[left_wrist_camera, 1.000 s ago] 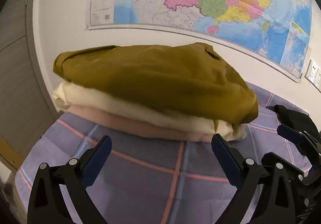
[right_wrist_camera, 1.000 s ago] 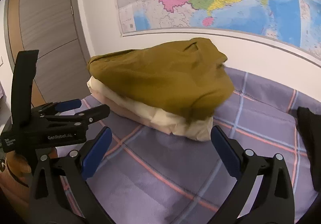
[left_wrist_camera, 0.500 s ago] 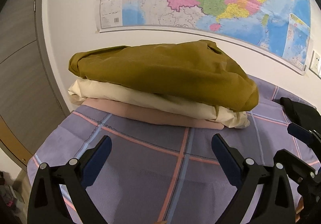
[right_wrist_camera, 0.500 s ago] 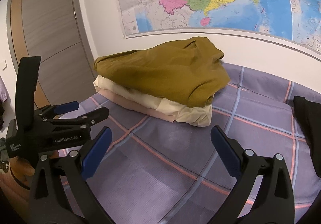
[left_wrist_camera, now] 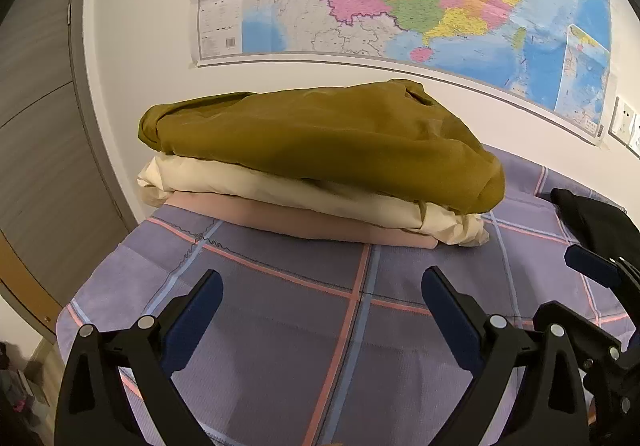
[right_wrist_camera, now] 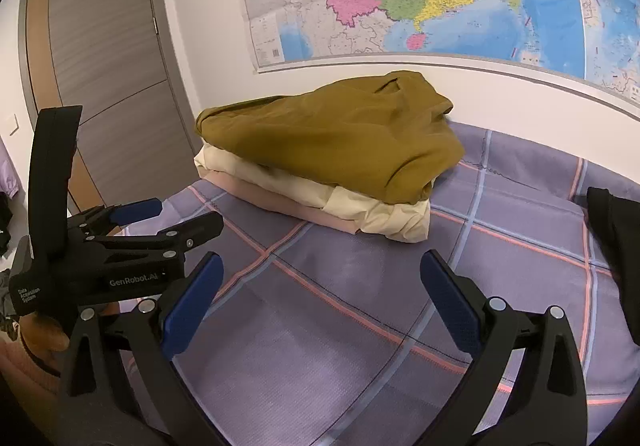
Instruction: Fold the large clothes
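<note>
Plaid bedspread [left_wrist_camera: 280, 326] bears three folded garments [left_wrist_camera: 320, 150]; both grippers [left_wrist_camera: 320, 310] [right_wrist_camera: 320, 286] hover wide, seemingly empty.

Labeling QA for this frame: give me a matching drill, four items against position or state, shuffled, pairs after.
Things:
1. mustard garment
2. cream garment
3. pink garment
4. black garment

Places:
A. bottom of the pile
B. apart, at the right of the bedspread
C. top of the pile
D. middle of the pile

Pairs: 1-C, 2-D, 3-A, 4-B
</note>
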A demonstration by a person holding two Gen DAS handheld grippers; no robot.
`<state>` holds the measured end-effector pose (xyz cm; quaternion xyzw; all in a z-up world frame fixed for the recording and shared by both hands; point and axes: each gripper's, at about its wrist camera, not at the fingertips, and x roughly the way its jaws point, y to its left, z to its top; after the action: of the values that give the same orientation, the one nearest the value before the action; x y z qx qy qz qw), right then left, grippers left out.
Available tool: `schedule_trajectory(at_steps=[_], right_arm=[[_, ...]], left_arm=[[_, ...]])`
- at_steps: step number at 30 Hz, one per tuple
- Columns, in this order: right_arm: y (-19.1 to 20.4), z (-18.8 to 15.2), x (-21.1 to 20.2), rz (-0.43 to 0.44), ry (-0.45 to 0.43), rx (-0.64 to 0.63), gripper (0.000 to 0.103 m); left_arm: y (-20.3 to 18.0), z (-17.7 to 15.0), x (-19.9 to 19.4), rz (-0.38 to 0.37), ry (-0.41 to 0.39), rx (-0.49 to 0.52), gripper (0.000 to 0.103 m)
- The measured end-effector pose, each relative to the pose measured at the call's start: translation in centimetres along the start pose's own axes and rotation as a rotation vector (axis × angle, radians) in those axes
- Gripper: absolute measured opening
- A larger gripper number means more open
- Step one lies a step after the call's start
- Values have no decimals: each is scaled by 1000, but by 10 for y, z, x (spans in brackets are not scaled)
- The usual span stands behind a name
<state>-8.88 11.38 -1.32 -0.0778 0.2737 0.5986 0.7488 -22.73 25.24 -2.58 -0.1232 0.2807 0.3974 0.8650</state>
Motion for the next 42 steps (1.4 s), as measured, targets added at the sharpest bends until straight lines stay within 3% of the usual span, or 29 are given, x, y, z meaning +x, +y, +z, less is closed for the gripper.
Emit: schedule_trajectory(at_steps=[42], right_arm=[[1,-1,-2,0,5,8,97]], left_arm=[[-1,-7,-2,11,14,3,96]])
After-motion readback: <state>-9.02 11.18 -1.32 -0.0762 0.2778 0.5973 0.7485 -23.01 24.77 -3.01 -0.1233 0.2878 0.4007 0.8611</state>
